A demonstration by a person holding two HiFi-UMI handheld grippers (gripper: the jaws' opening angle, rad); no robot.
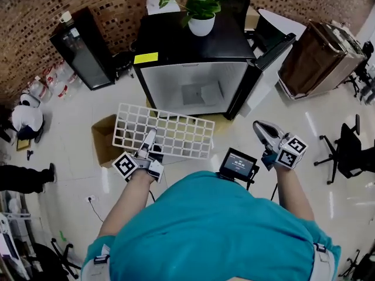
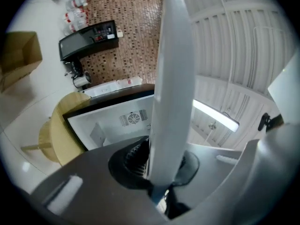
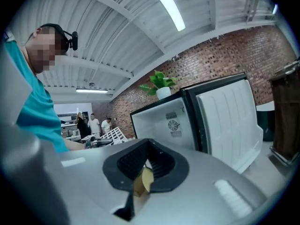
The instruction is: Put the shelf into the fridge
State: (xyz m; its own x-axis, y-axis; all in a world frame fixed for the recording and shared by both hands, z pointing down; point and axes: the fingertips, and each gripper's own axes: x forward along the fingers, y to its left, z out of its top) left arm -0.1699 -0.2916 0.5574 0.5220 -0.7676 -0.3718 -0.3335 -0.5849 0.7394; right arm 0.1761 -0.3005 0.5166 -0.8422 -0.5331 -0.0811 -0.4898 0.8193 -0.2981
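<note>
While the white wire shelf [image 1: 176, 134] was gripped at its near edge by the left gripper [image 1: 150, 139], fingers clenched on the grid, it was held up just short of the open fridge [image 1: 196, 86]. The right gripper [image 1: 263, 130] was held off to the side, fingers pressed together on nothing. For a clean entry, the shelf would best be levelled, squared to the cavity and steadied at its free end before being slid straight in.
</note>
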